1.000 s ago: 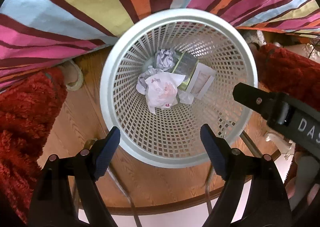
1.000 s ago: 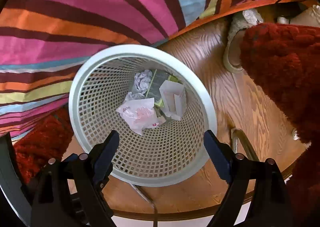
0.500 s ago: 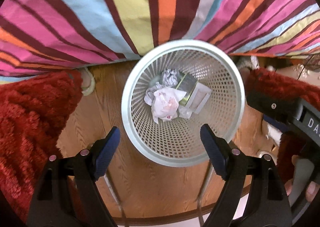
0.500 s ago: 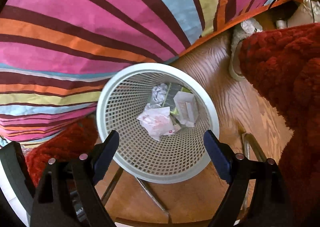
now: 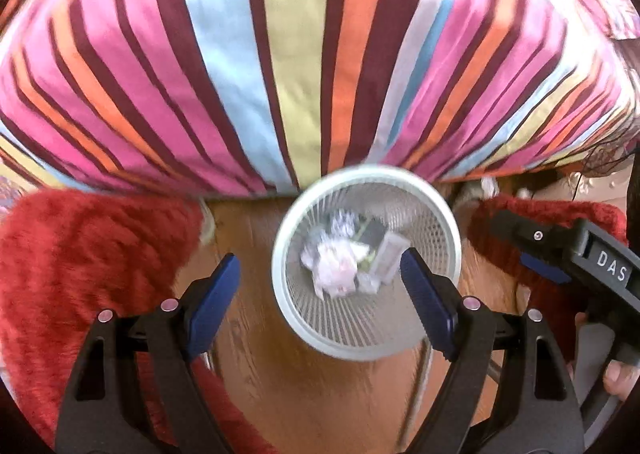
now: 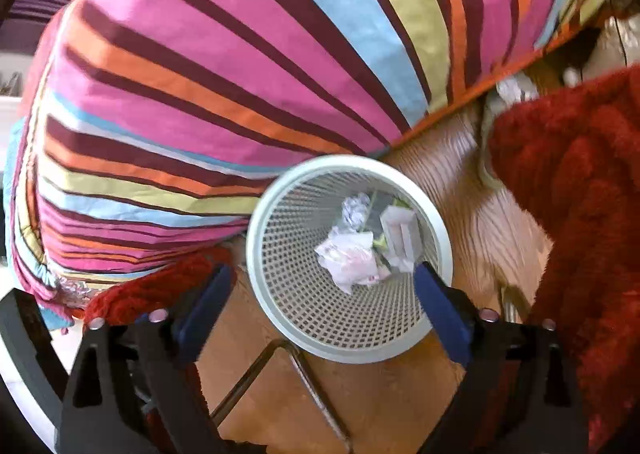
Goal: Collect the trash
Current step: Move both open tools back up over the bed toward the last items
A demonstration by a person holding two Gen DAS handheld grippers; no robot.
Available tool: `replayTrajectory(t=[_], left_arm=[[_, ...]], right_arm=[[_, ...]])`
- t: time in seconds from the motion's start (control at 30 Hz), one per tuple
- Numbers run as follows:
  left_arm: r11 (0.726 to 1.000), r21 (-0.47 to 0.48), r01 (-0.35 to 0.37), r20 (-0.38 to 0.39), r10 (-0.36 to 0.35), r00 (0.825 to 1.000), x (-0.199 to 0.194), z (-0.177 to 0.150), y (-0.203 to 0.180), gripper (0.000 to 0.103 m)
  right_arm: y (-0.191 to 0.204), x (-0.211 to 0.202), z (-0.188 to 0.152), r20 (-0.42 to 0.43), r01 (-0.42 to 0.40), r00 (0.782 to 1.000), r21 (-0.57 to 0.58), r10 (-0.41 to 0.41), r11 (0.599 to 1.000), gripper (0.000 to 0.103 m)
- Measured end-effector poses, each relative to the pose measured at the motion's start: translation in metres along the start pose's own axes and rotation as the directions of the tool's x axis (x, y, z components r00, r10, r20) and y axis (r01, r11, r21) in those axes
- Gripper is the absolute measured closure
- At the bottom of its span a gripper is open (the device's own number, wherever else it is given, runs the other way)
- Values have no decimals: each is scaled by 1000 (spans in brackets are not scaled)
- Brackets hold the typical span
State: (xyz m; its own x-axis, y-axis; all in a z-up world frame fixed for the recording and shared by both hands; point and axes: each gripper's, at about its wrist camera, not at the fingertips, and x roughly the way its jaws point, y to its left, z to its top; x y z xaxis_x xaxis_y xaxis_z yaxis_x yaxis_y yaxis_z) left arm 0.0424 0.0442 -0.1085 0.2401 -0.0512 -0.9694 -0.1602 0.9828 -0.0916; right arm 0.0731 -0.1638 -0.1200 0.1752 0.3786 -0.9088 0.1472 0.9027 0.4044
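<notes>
White plastic bin with smooth matt rim and mesh walls of small square holes. Inside, crumpled paper, creased and matt, plus a small white cardboard box. Striped cloth bedcover, smooth woven cotton look, soft sheen. Deep red rug, thick, shaggy and rough. Wooden floor, polished, visible grain, slight gloss. Thin metal legs on the floor, shiny. Black matt plastic gripper arms with blue ribbed rubbery pads and small bright metal rivets.
</notes>
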Motion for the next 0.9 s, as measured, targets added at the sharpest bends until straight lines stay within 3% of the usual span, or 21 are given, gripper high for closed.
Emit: replayTrajectory(t=[0.17,0.37,0.47,0.63,0.9], left_arm=[[998,47,-52,161,43,986,-36,8,-8,23],[997,45,-59,286,44,957,-66,18,-12,23],[998,37,-50,317,35,948,-76,27,-11,23],[1000,17,-23,348,16,937,-89,49,-10,23],[1000,2,24,398,-23,917,-100,93,-16,22]], right_arm=[[20,-35,2,150,3,989,-80,9,997,13],[35,-86,14,339,-22,939,-120,62,992,13],[38,-99,22,376,-47,922,-130,93,990,8],[57,-116,37,433,-29,895,-185,108,982,8],[80,-126,62,476,-12,871,-227,122,974,8]])
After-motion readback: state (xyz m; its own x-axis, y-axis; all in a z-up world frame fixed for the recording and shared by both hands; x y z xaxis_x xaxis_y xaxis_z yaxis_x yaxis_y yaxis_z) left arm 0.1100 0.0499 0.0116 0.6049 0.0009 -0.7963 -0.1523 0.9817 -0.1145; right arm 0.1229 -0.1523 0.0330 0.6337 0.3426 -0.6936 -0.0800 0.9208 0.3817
